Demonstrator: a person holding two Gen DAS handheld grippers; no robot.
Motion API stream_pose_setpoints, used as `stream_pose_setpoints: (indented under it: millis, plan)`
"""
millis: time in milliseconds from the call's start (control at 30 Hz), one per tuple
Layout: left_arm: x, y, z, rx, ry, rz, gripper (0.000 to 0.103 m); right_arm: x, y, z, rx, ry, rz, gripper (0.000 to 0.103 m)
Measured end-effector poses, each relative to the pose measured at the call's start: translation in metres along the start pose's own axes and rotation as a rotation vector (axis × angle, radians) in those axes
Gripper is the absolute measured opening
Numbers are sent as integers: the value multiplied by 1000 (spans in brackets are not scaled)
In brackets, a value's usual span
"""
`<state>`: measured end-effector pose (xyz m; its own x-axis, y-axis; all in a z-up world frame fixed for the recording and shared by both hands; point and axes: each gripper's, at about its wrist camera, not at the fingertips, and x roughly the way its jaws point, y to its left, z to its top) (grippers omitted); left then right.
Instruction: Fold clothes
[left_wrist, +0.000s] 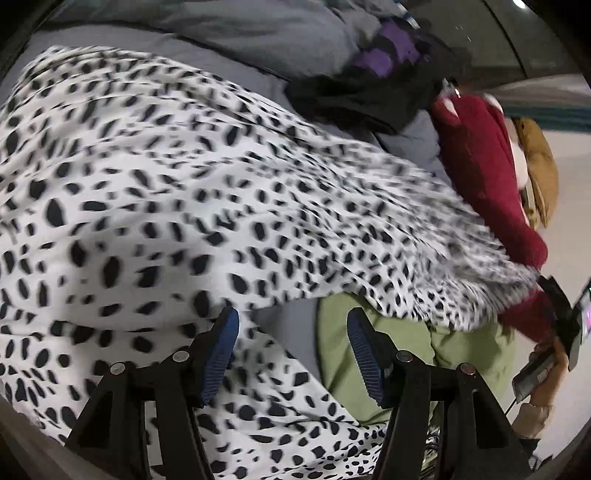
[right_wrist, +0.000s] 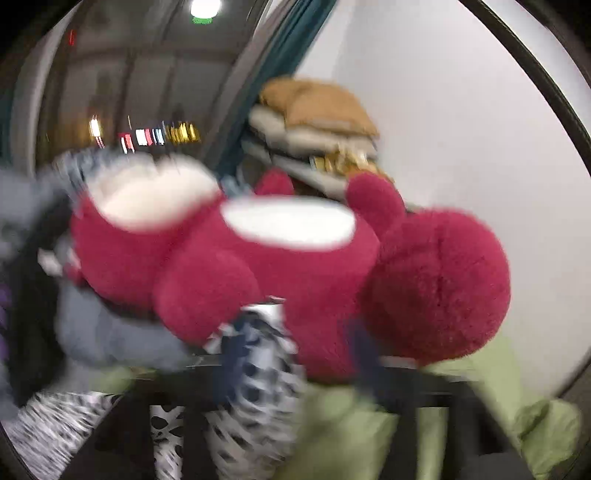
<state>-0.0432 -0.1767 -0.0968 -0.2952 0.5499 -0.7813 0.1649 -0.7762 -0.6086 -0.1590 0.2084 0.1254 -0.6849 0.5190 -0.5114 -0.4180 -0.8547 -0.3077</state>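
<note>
The left gripper (left_wrist: 293, 345) is held wide and empty just above the spotted cloth (left_wrist: 155, 192). The right gripper (right_wrist: 295, 354), blurred, appears open with nothing clamped. The cloth is spread over the bed, against the red plush (right_wrist: 280, 258). The step is judged to be spreading out; an edge must next be gripped. Green fabric (left_wrist: 388, 354) crowds the cloth's near edge.
</note>
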Motion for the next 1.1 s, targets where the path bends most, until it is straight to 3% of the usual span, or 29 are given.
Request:
stream_pose_setpoints:
  millis: [67,233,300,367,433,500,567,633,700,733,767,867,1000,1100]
  plan:
    - [4,-5,-2,26,16,9,62,5,1,-12,-34,42,17,76]
    - [7,-2,-5,33,36,47,62,-20,-33,-58,59,72,295,75]
    - [8,2,-6,25,40,59,62,-14,-40,-72,98,156,405,67]
    - [9,3,-8,12,47,57,62,2,-40,-83,125,270,486,54]
    - [9,5,-12,9,51,55,62,17,-36,-89,149,333,500,53]
    - [8,6,-16,10,50,58,62,30,-29,-87,186,343,535,53]
    - [7,10,-16,-10,44,56,62,40,-23,-86,234,355,563,60]
    - [5,15,-16,-31,38,48,62,54,-15,-82,280,367,519,65]
    - [6,18,-16,-46,29,39,62,73,-5,-81,294,390,480,55]
    - [6,19,-15,-52,25,35,62,81,0,-81,300,403,472,23]
    - [6,21,-15,-57,26,31,62,85,2,-83,291,409,456,11]
    - [2,31,-12,-72,22,33,62,73,-8,-79,263,339,419,10]
    - [1,39,-7,-117,16,21,62,40,-72,-50,346,187,361,10]
    - [5,29,-7,-109,11,18,62,45,-89,-39,317,219,274,11]
